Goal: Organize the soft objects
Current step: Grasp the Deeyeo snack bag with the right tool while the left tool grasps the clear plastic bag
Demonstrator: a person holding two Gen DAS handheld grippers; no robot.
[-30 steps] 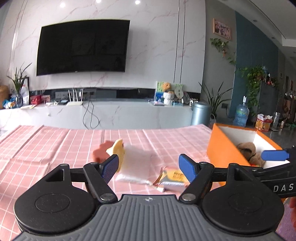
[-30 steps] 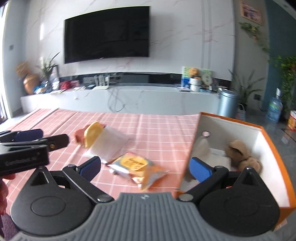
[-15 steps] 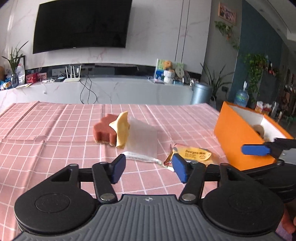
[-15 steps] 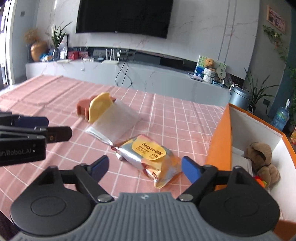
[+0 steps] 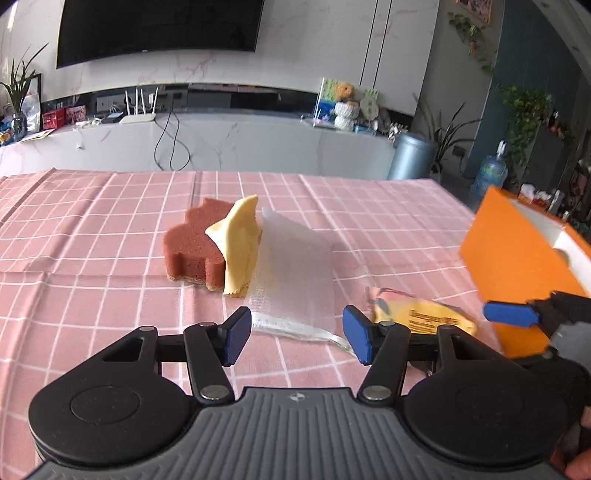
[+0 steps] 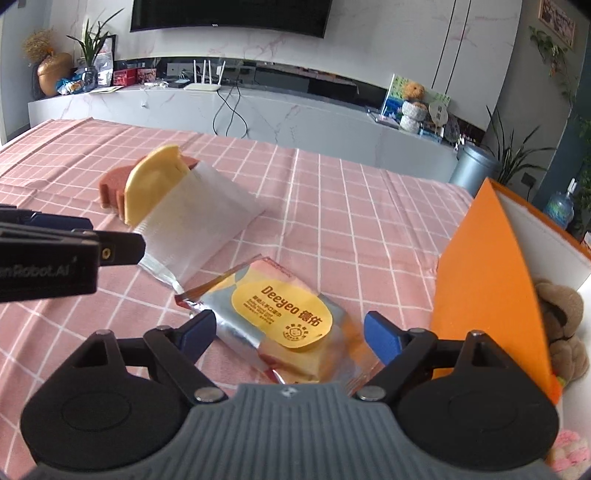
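On the tablecloth [image 6: 332, 206], sponge [image 6: 110, 184] lies left, snack packet [image 6: 280, 314] centre, box [image 6: 487, 280] right.

Pink checked tablecloth [image 5: 110, 229], wall-mounted television [image 5: 155, 29], white router [image 5: 138, 117] (four antennas up) on the marble console [image 5: 236, 147], grey bin [image 5: 412, 155], water bottle [image 5: 489, 173], golden vase [image 6: 53, 75], leafy houseplants [image 5: 524, 107], teddy bear figure [image 6: 412, 105] against a picture card.

A rust-red, notched foam sponge [image 5: 192, 243] lies flat on the tablecloth. A yellow cloth [image 5: 238, 242] leans against it, a translucent white mesh pouch [image 5: 295, 273] beside. A silver-and-yellow snack packet [image 6: 284, 317] lies nearer.
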